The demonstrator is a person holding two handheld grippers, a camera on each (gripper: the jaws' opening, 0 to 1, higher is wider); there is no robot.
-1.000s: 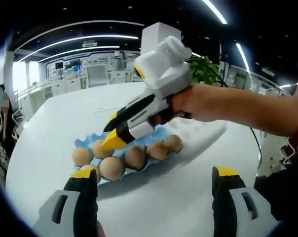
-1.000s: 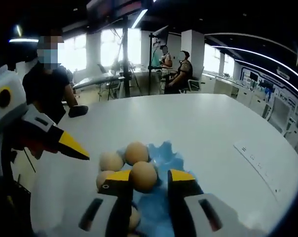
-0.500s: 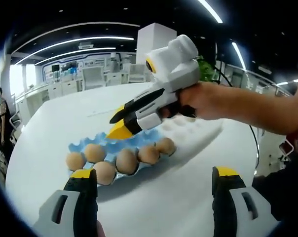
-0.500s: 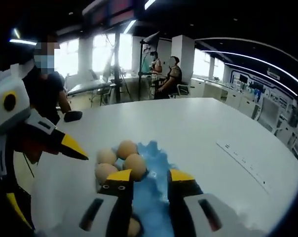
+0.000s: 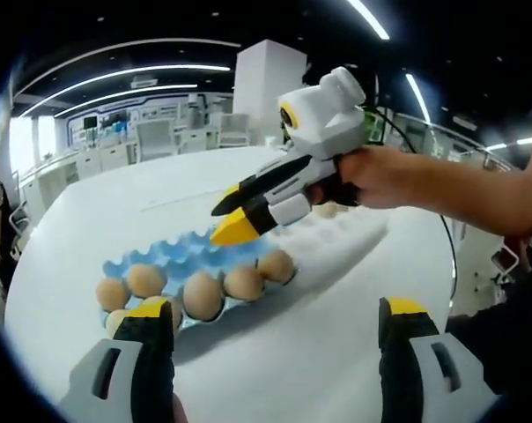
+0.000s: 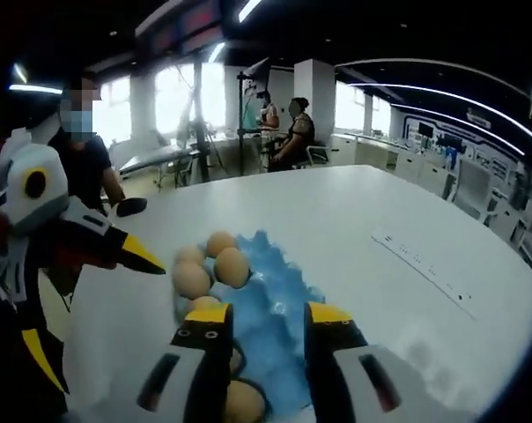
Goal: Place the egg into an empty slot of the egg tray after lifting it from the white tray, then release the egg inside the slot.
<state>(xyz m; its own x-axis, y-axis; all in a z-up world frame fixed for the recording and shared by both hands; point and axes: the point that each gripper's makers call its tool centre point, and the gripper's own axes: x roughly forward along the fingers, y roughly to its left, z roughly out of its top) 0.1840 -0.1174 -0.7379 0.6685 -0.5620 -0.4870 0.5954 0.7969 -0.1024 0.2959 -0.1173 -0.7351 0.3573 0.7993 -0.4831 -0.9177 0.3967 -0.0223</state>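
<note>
My left gripper (image 5: pixel 275 322) is wide open and holds nothing; my right gripper (image 6: pixel 266 317) is open too, hanging empty above the blue egg tray (image 6: pixel 279 286). The eggs (image 5: pixel 203 293) sit in the tray's slots on the white table (image 5: pixel 319 352), and the white tray (image 5: pixel 341 231) lies just behind

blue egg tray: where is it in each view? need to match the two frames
Left gripper view: blue egg tray lies left of centre, under the right gripper, brown eggs along its near edge.
Right gripper view: tray at lower centre, running between this view's jaws.
Shared landmark: the white table.
</note>
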